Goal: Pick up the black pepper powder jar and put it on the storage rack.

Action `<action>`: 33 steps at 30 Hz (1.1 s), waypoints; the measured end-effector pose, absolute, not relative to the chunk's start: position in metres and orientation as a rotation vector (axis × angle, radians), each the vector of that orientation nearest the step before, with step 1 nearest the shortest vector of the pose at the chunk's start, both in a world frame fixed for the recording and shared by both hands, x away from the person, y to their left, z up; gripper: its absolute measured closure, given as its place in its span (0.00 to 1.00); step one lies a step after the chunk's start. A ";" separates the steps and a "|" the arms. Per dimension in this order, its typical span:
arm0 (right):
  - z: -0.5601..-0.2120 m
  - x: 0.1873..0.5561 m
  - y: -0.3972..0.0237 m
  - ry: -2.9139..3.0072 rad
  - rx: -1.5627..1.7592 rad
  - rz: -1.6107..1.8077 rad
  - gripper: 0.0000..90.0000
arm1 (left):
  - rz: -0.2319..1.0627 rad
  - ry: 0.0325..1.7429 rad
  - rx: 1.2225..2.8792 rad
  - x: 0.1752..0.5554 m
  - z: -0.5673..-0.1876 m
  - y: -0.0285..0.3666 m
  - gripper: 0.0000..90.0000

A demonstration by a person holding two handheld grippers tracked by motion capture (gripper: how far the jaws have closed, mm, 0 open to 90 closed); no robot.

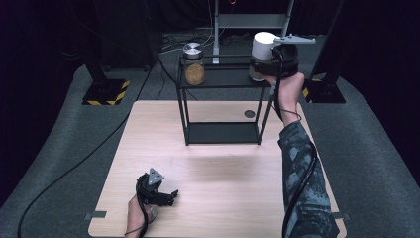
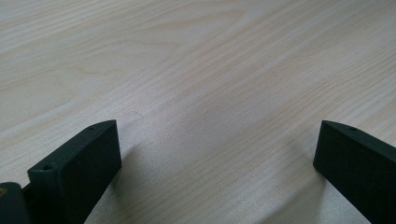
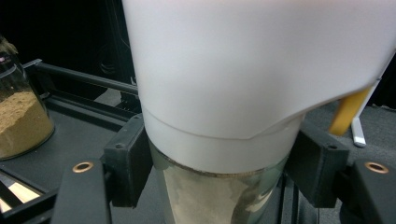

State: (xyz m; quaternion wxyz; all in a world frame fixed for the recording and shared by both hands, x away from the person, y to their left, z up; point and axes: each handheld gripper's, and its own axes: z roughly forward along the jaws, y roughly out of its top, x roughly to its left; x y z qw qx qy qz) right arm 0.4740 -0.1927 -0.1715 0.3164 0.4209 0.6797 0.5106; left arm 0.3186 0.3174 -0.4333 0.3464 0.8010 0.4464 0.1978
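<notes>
A glass jar with a tall white lid is at the right end of the black rack's top shelf. My right gripper is shut on it, its pads pressing the glass just under the lid. Whether the jar's base rests on the shelf is hidden. A second jar with a silver lid and brown powder stands at the shelf's left end. My left gripper lies low over the wooden table at the near left, open with nothing between its fingers.
The rack's lower shelf is bare. A small dark round disc lies on the table behind the rack's right leg. Stands with yellow-black feet and cables are on the grey floor beyond the table.
</notes>
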 end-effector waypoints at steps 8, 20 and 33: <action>-0.167 0.474 -0.186 1.793 1.139 1.304 0.22 | 0.512 1.159 2.078 0.319 -0.433 0.318 0.00; -0.161 0.452 -0.174 1.868 1.100 1.125 0.00 | 0.513 1.160 2.078 0.318 -0.433 0.317 0.00; -0.186 0.389 -0.201 1.931 1.047 1.099 0.00 | 0.517 1.163 2.073 0.318 -0.434 0.317 0.00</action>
